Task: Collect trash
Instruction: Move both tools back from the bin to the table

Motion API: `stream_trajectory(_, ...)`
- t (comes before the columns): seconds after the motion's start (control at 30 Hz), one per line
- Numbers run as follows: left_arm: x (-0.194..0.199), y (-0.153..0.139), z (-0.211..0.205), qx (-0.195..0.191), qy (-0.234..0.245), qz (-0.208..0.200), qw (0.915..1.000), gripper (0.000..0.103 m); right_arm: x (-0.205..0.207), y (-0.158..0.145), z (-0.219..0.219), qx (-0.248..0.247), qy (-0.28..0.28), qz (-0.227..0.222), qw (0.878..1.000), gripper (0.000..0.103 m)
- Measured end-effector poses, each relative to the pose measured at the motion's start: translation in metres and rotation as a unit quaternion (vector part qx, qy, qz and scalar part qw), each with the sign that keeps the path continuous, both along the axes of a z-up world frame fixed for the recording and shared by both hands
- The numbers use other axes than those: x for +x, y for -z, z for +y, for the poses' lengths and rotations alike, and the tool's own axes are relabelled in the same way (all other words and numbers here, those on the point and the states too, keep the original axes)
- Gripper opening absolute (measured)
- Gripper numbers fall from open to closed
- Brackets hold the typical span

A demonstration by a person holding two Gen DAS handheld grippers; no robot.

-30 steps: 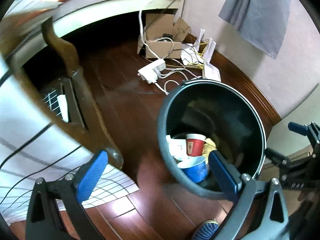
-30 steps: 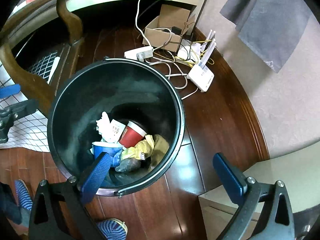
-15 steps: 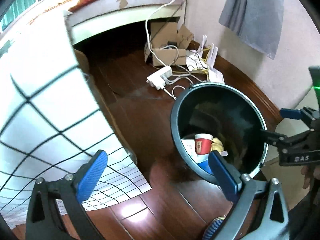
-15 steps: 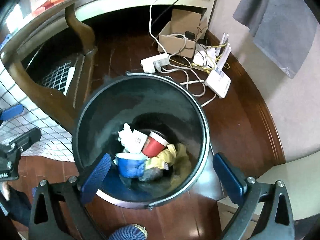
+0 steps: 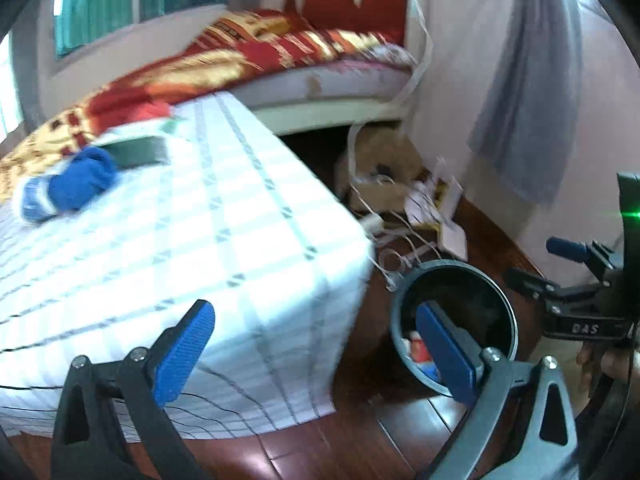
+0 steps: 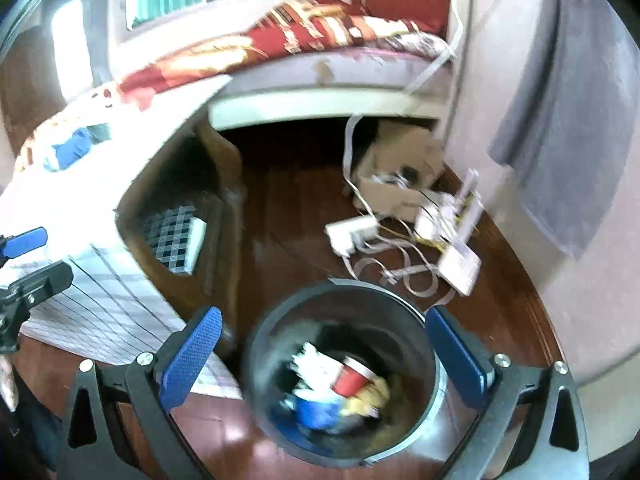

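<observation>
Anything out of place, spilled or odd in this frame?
Nothing is spilled. Trash such as the red cup sits inside the bin. A blue cloth-like item lies on the checked tablecloth, too blurred to identify. Cables and a power strip sprawl across the floor. Both grippers, left and right, are open and empty.

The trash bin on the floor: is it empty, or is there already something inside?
Not empty. The trash bin stands upright with a red cup, a blue cup and crumpled paper at its bottom.
</observation>
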State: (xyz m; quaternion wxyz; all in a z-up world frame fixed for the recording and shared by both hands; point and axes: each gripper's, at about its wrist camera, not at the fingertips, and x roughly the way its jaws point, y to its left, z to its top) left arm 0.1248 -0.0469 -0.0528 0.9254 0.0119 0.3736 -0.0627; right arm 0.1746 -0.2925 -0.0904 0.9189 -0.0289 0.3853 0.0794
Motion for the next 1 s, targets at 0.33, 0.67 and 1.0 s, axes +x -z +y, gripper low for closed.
stream_trajectory(0.33, -0.015, -0.013, 0.094, 0.000, -0.100, -0.026, 0.9947, 0.101, 0.006, -0.042, 0.078, 0.021, -0.068, -0.054, 0.996, 0.103)
stream_trajectory(0.67, -0.031, -0.013, 0.157, -0.005, -0.177, -0.030, 0.9837, 0.101, 0.014, -0.058, 0.151, 0.028, -0.130, -0.066, 0.989, 0.103)
stream_trajectory(1.0, -0.040, -0.011, 0.201, 0.004, -0.219, -0.029, 0.9753, 0.101, 0.019, -0.063, 0.225, 0.033, -0.188, -0.067, 0.979, 0.103)
